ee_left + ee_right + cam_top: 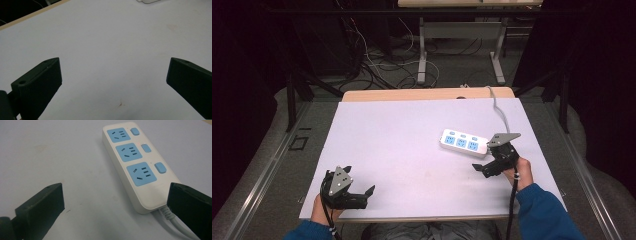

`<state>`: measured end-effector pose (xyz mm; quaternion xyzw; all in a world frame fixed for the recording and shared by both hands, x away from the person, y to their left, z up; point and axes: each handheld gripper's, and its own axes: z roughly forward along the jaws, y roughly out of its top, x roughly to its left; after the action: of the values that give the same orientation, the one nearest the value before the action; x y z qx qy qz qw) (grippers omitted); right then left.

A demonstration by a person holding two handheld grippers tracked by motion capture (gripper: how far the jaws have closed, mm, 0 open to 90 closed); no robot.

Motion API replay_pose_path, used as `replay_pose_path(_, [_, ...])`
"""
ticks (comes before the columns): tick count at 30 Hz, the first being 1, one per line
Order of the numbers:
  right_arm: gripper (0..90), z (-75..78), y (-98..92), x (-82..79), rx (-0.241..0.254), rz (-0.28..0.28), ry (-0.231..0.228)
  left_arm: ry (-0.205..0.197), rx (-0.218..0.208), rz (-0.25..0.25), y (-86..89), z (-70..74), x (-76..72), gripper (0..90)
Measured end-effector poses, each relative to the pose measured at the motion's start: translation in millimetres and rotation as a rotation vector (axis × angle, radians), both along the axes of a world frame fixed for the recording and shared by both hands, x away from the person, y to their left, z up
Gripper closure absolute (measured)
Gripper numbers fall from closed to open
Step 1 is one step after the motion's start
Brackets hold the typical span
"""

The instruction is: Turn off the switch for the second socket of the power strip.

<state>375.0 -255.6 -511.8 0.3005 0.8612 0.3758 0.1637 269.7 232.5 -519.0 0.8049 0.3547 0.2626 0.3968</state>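
A white power strip (464, 141) lies flat on the counter (402, 150), toward 2 o'clock from its centre. Its long axis runs from 10 to 4 o'clock, with the cable (499, 107) end at 4. It has three blue sockets (141, 173), each with a blue switch (160, 167); no writing is legible. The right hand-held gripper (486, 162) sits just beside the cable end, jaws spread and holding nothing. The left hand-held gripper (367, 194) rests at 7 o'clock, jaws wide apart over bare counter.
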Motion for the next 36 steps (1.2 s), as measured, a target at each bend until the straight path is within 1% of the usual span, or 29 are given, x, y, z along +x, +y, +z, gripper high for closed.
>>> replay_pose_path(2, [0.6,-0.6,0.6,3.4,-0.008,0.001,0.013,0.004,0.006,-0.002,0.4,0.2,0.3,0.0])
replay_pose_path(3, [0.6,-1.5,1.8,5.7,-0.010,-0.003,0.020,0.015,-0.002,-0.006,-0.6,-0.5,0.1,0.0])
replay_pose_path(4, [0.6,-2.1,2.4,7.4,-0.014,-0.003,0.021,0.004,-0.001,-0.004,-1.2,-0.9,0.6,0.0])
replay_pose_path(5, [0.6,-3.1,3.6,9.5,-0.012,-0.003,0.017,-0.002,0.008,-0.005,-1.2,-0.3,0.7,0.0])
replay_pose_path(8, [0.5,-3.2,6.5,15.3,-0.017,-0.004,0.029,0.003,0.010,-0.008,-1.7,-0.8,0.5,0.0])
replay_pose_path(9, [0.4,-2.1,6.8,16.4,-0.026,-0.001,0.047,0.003,0.010,-0.008,-1.7,-0.8,0.5,0.0])
replay_pose_path(11, [0.2,-3.6,9.3,19.8,-0.010,-0.009,0.035,0.000,0.005,-0.004,-0.5,-0.6,0.9,0.0])
replay_pose_path(12, [0.1,-3.8,10.1,21.0,0.001,-0.001,0.036,0.000,0.005,-0.004,-0.5,-0.6,0.9,0.0])
replay_pose_path(13, [0.1,-3.8,10.1,21.0,0.001,-0.001,0.036,-0.001,0.004,-0.001,-0.4,-0.6,1.1,0.0])
replay_pose_path(14, [0.0,-2.1,11.3,23.8,-0.002,-0.010,0.037,0.007,0.008,-0.006,-0.7,-0.5,1.5,0.0])
replay_pose_path(15, [0.0,-2.5,11.8,25.2,0.009,-0.010,0.038,0.003,0.011,-0.005,-1.1,-1.0,2.0,0.0])
replay_pose_path(17, [0.0,-3.3,12.3,29.7,0.009,-0.022,0.032,0.010,0.013,-0.011,-1.8,-1.0,1.8,0.0])
replay_pose_path(18, [0.0,-2.9,12.0,31.4,0.000,-0.024,0.047,0.010,0.013,-0.011,-1.8,-1.0,1.8,0.0])
replay_pose_path(19, [0.0,-4.5,12.7,33.6,0.011,-0.031,0.038,0.011,0.009,-0.015,-2.1,-0.9,1.1,0.0])
replay_pose_path(20, [0.0,-4.6,12.4,34.8,0.007,-0.026,0.034,0.006,0.012,-0.012,-1.6,-0.4,0.9,0.0])
replay_pose_path(23, [0.0,-3.9,11.9,37.7,0.038,-0.041,0.030,0.007,0.009,-0.011,-1.1,-0.6,1.6,0.0])
replay_pose_path(24, [0.0,-3.3,11.0,39.0,0.042,-0.043,0.030,0.007,0.009,-0.011,-1.1,-0.6,1.6,0.0])
replay_pose_path(25, [0.0,-3.4,10.5,40.7,0.046,-0.049,0.017,0.005,0.005,-0.013,-1.8,-1.3,2.6,0.0])
replay_pose_path(26, [0.0,-3.3,10.2,42.4,0.047,-0.056,0.016,0.005,0.006,-0.012,-2.4,-1.5,2.7,0.0])
replay_pose_path(27, [0.0,-3.4,10.0,44.0,0.050,-0.061,0.023,0.003,0.012,-0.012,-2.6,-1.3,2.7,0.0])
replay_pose_path(28, [0.0,-3.6,9.9,45.9,0.056,-0.068,0.018,0.003,0.012,-0.012,-2.6,-1.3,2.7,0.0])
replay_pose_path(31, [0.0,-3.6,10.7,50.4,0.068,-0.082,0.022,0.005,0.011,-0.014,-1.7,-0.7,1.6,0.0])
replay_pose_path(34, [0.0,-2.5,11.3,53.4,0.067,-0.092,0.010,0.002,0.008,-0.009,-1.5,-0.2,1.1,0.0])
replay_pose_path(35, [0.0,-2.4,11.5,53.8,0.073,-0.094,0.014,0.012,0.000,-0.012,-2.4,-0.6,0.9,0.0])
replay_pose_path(36, [0.0,-2.2,11.2,55.0,0.063,-0.092,0.008,-0.005,0.013,-0.013,-2.5,-0.7,2.0,0.0])
